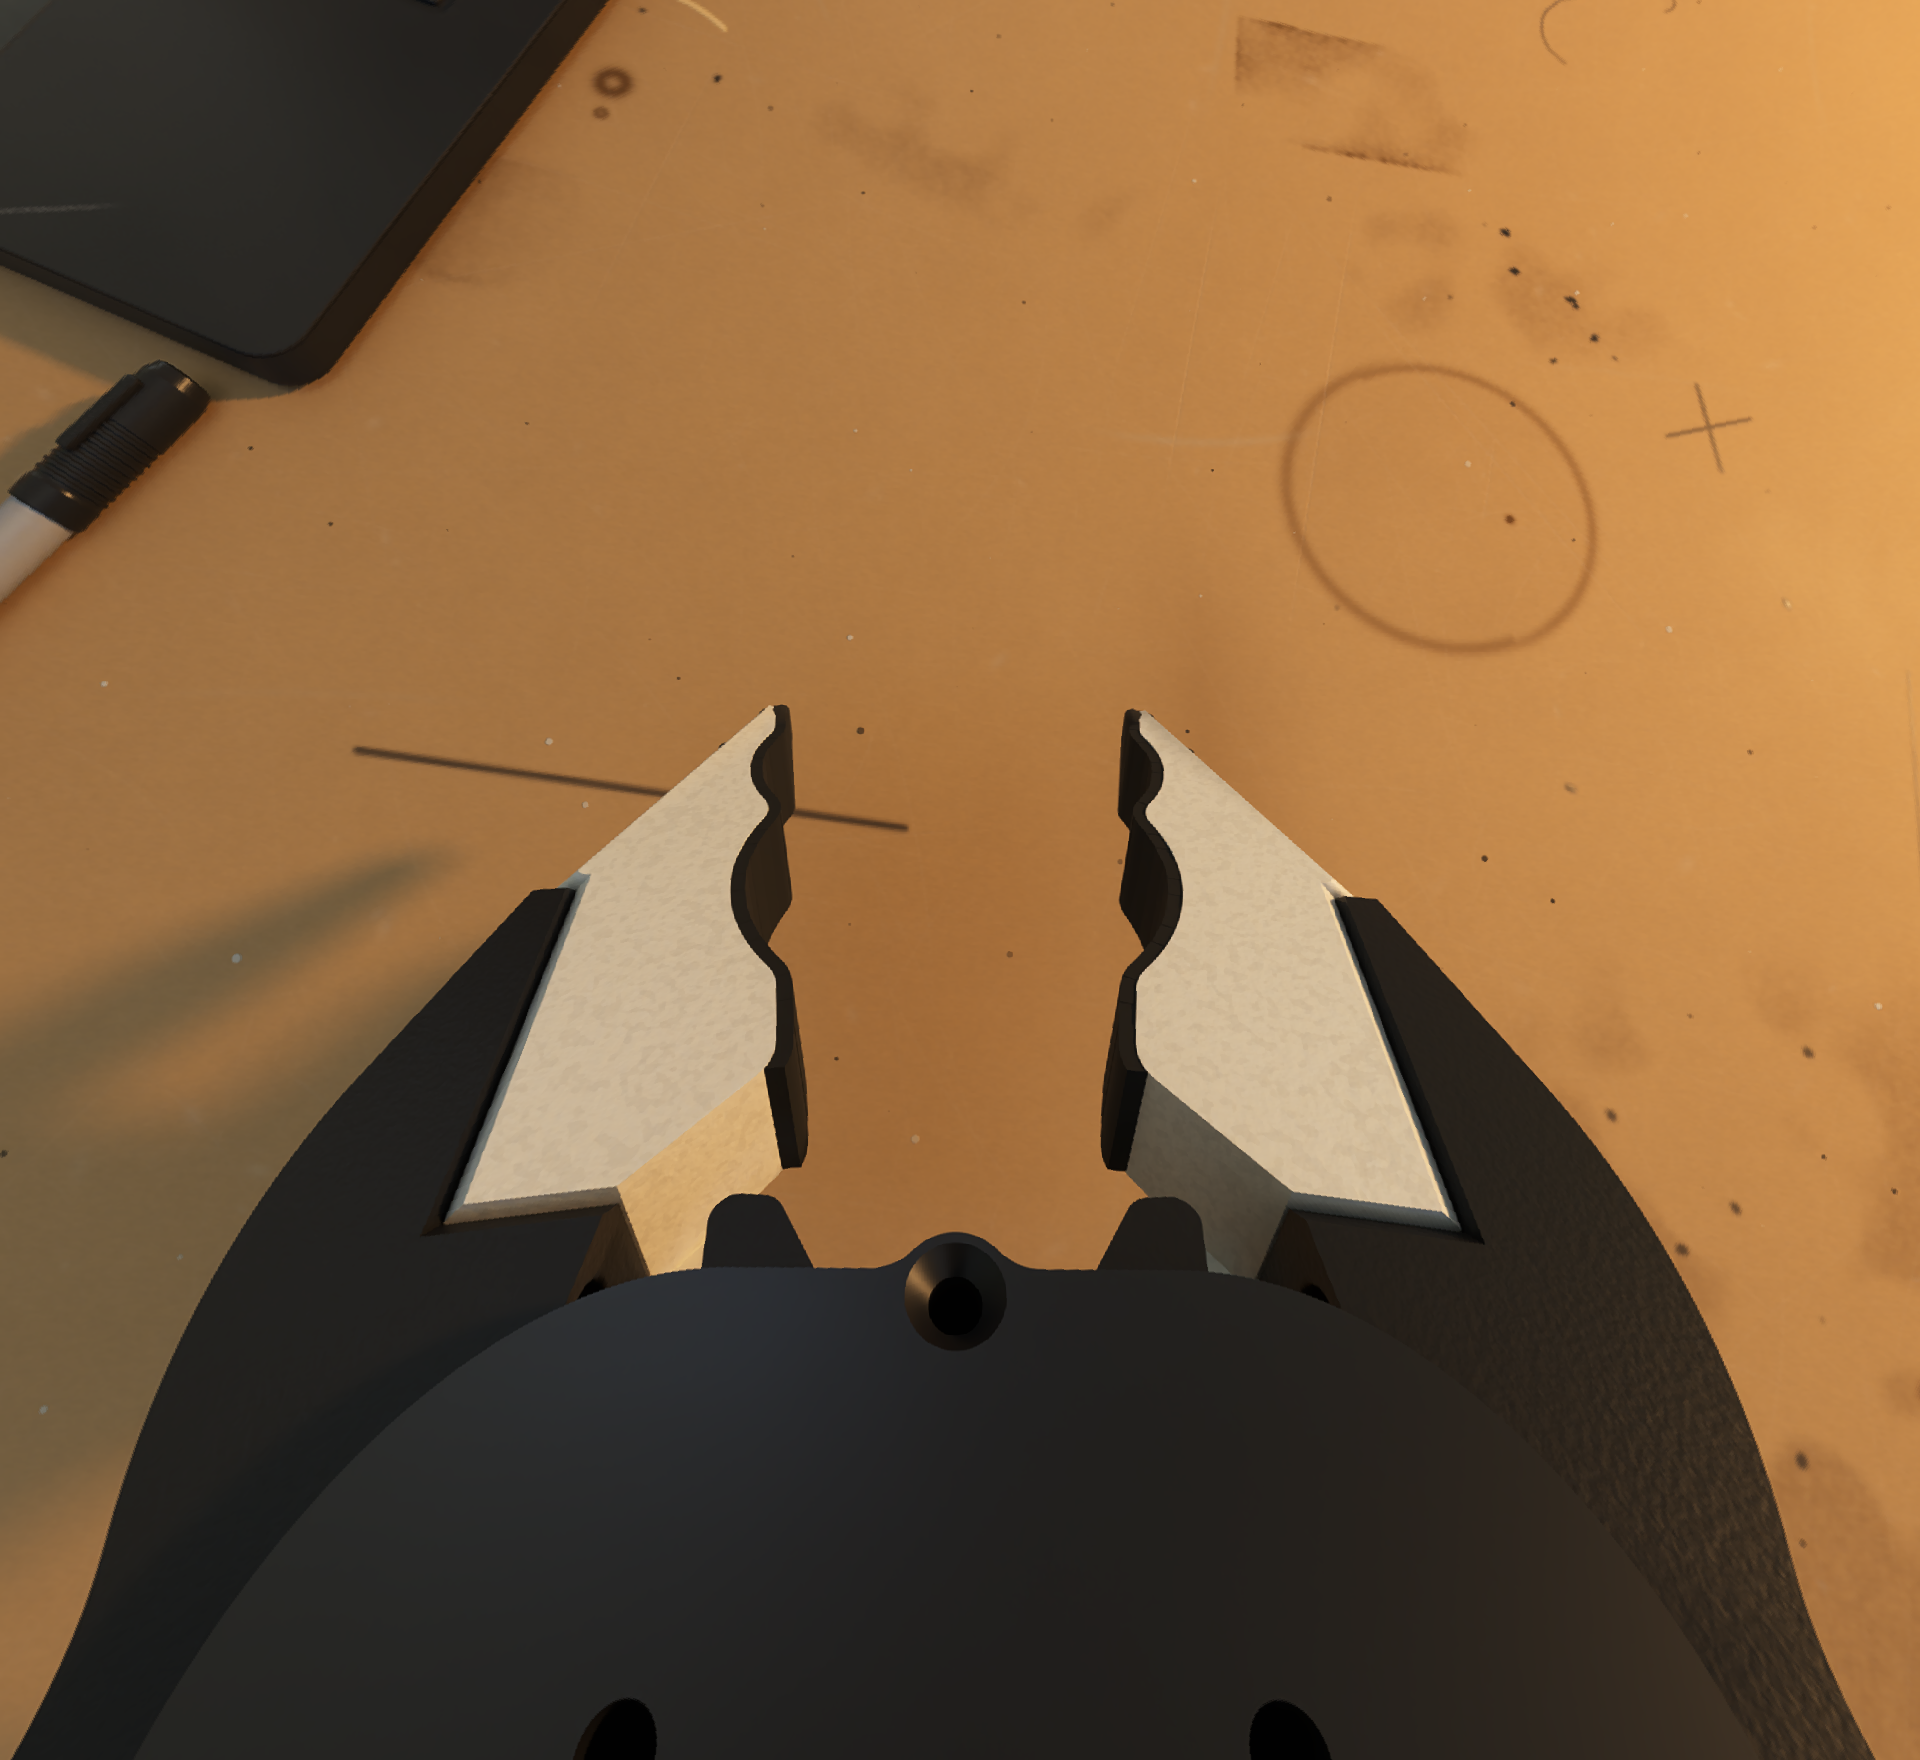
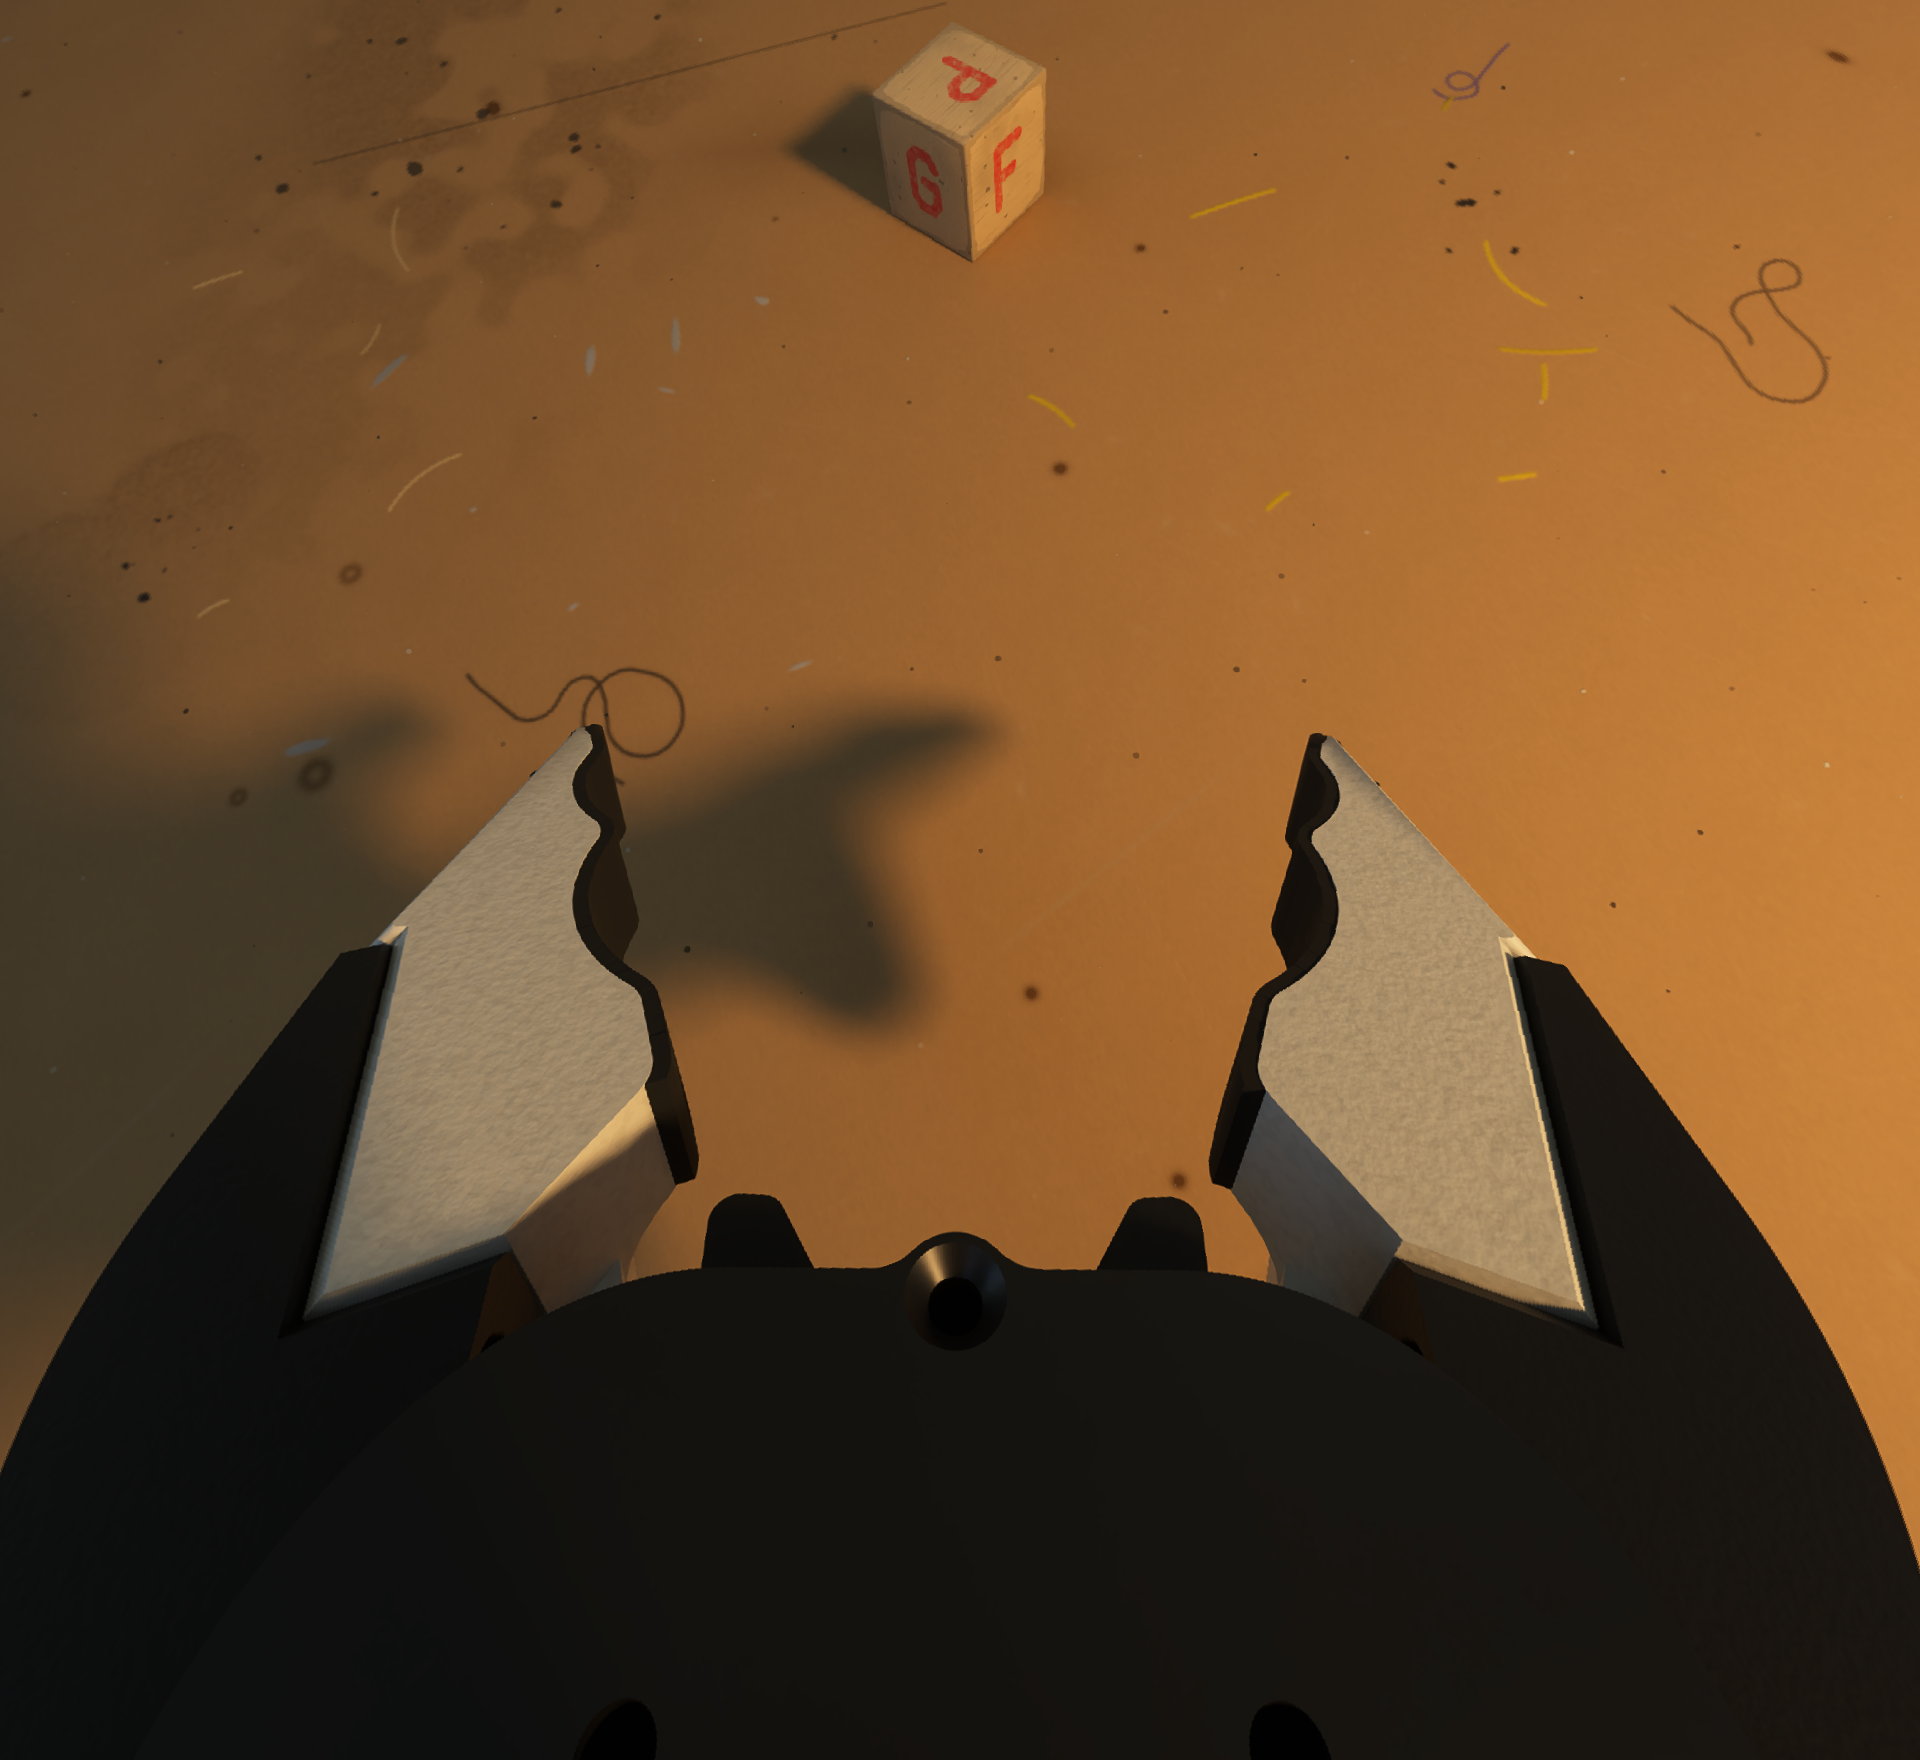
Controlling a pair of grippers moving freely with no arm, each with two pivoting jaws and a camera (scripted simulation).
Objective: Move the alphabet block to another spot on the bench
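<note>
The alphabet block (image 2: 961,141) is a small pale wooden cube with red letters on its faces. It stands on the orange-brown bench (image 2: 1143,567) in the right wrist view, well ahead of my right gripper (image 2: 954,734) and roughly in line with it. The right gripper is open wide and empty, above the bench. My left gripper (image 1: 954,711) is open and empty over bare bench (image 1: 1039,308). The block does not show in the left wrist view.
A black laptop (image 1: 260,48) lies at the upper left in the left wrist view, with a black-capped marker (image 1: 99,458) beside its near corner. The bench bears stains, scribbles, a drawn circle (image 1: 1439,505) and cross marks.
</note>
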